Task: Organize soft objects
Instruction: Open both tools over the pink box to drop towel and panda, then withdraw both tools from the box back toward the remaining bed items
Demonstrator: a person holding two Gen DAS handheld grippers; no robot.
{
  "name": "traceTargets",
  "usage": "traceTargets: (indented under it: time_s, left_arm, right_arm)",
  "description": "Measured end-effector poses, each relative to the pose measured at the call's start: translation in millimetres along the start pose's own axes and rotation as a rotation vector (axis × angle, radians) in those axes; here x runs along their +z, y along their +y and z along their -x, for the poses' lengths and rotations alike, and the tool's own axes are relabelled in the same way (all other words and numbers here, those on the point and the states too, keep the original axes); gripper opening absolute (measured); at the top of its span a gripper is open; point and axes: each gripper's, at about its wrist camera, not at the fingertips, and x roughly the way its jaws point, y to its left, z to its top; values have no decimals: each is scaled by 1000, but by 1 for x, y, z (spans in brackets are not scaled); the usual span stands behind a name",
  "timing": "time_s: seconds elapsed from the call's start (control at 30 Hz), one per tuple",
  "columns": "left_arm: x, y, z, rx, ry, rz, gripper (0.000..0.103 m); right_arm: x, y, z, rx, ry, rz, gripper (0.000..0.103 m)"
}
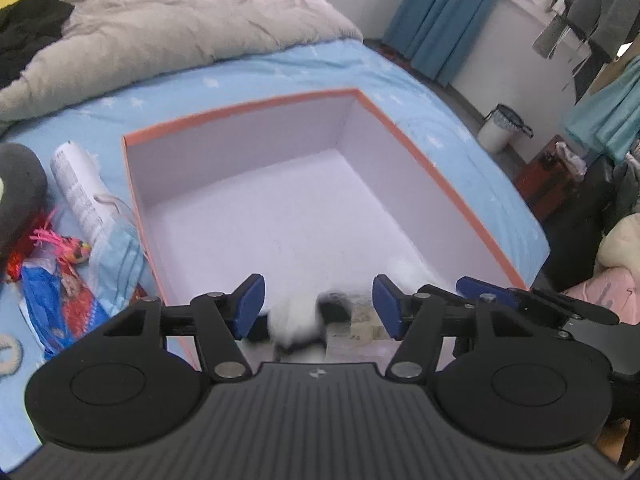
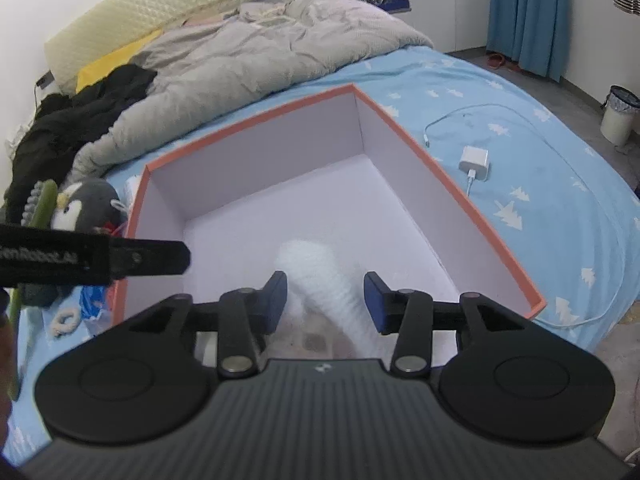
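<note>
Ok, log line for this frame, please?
phase: placing | left claw: open, over box near edge | right claw: open | white plush: in box, between right claw's fingers, ungripped | penguin plush: outside box

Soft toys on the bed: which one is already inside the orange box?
The white fluffy toy. It lies inside the orange box, while the grey penguin sits outside on the sheet, left of it.
</note>
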Motion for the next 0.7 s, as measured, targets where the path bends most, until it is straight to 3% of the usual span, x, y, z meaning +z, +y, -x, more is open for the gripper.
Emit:
traceTargets:
  time_s: [0.27, 0.7]
  left_arm:
    - [-10, -3, 65, 6, -156, -64, 66]
    - [-59, -2, 159, 32, -334, -125, 66]
  right_arm:
    - [4, 12, 41, 36, -122, 18, 45]
    - [-14, 58, 111, 131, -311, 91, 46]
